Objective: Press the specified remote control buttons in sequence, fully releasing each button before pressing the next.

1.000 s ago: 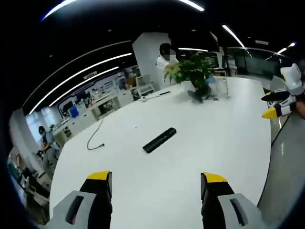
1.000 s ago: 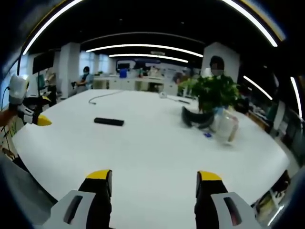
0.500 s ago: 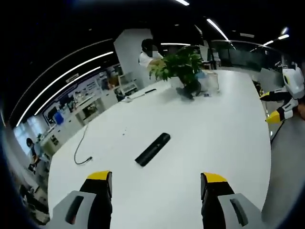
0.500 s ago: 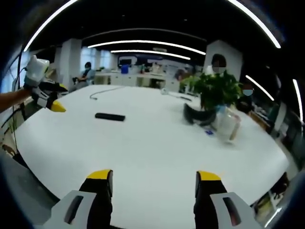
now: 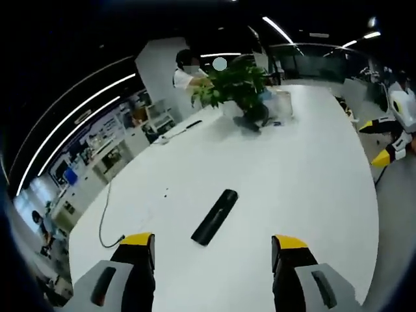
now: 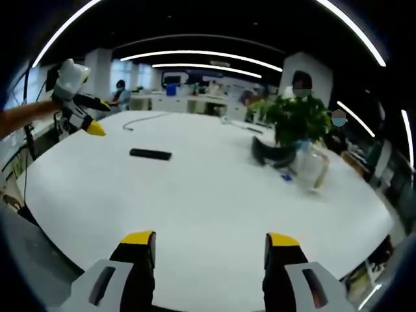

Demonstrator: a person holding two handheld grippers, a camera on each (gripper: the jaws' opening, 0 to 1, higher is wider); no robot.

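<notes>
Remote control (image 5: 215,216) lies ahead of left claw (image 5: 211,250); right claw (image 6: 211,247) gapes

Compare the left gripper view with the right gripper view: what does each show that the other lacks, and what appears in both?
The left gripper view adds the right claw, open, at the picture's right edge. The right gripper view adds the left claw, open, held out on a forearm at the picture's left side. Both show the white table, the black remote lying flat on it with nothing touching it, the cable and the potted plant.
</notes>
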